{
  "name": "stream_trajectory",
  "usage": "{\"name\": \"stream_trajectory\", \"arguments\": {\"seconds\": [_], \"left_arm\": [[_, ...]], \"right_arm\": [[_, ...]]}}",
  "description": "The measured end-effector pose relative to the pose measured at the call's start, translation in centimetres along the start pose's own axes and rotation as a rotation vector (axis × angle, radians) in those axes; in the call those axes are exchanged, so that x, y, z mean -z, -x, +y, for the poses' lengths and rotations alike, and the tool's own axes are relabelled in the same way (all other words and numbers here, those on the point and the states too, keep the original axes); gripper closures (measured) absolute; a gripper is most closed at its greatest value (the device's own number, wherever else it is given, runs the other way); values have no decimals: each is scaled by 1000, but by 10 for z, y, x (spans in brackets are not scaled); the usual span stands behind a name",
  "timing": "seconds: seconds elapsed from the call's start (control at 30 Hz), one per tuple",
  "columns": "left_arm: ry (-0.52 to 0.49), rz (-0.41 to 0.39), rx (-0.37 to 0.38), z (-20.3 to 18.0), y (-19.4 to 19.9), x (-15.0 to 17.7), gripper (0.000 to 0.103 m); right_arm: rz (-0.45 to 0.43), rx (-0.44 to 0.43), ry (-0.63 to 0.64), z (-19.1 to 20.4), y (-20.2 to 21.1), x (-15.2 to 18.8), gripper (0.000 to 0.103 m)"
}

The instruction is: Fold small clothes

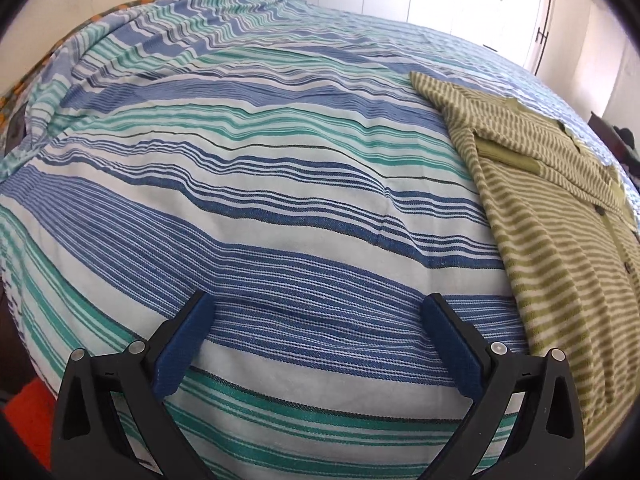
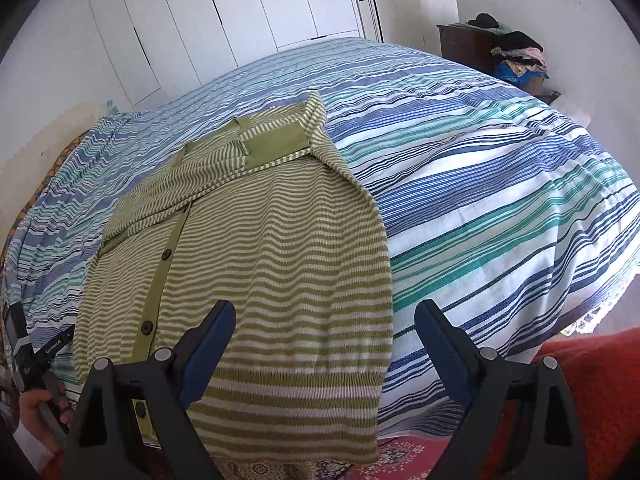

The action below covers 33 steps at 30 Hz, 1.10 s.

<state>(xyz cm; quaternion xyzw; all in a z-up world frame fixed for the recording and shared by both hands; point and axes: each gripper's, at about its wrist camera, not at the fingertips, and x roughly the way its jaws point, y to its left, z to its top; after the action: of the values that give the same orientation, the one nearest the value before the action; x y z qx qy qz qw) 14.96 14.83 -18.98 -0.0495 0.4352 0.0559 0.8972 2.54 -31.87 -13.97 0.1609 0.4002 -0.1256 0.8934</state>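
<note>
A green-and-white striped buttoned cardigan lies flat on the bed, sleeves folded across its chest, hem hanging over the near edge. In the left wrist view the same cardigan fills the right side. My right gripper hovers open above the cardigan's lower right part; its blue pads hold nothing. My left gripper is open over bare bedspread, to the left of the cardigan and clear of it. A hand at the lower left of the right wrist view holds the left gripper's handle.
The bed carries a blue, teal and white striped bedspread. White wardrobe doors stand behind it. A dark cabinet with a pile of clothes is at the far right. A red blanket and a patterned rug lie below.
</note>
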Motion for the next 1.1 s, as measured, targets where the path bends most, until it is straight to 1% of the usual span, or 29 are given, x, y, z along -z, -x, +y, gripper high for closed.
{"name": "stream_trajectory", "arguments": {"seconds": [0.1,0.2,0.4,0.57,0.83,1.1], "left_arm": [[0,-27,-19,-3,2,5,0],[-23,-30,-35,-6,1,4,0],[-11,12,-4,0,-1,0,0],[-5,19,21,2,0,-1,0],[-20,11,-9,-3,-2,1,0],[-20,10,-10,-4,-1,2,0]], "right_arm": [[8,8,-1,-1,-1,1,13],[11,12,-1,-2,-2,1,13],[16,8,11,2,-5,0,13],[23,5,0,-1,-9,0,13],[25,5,-16,-5,-11,0,13],[27,8,-6,-3,-10,1,13]]}}
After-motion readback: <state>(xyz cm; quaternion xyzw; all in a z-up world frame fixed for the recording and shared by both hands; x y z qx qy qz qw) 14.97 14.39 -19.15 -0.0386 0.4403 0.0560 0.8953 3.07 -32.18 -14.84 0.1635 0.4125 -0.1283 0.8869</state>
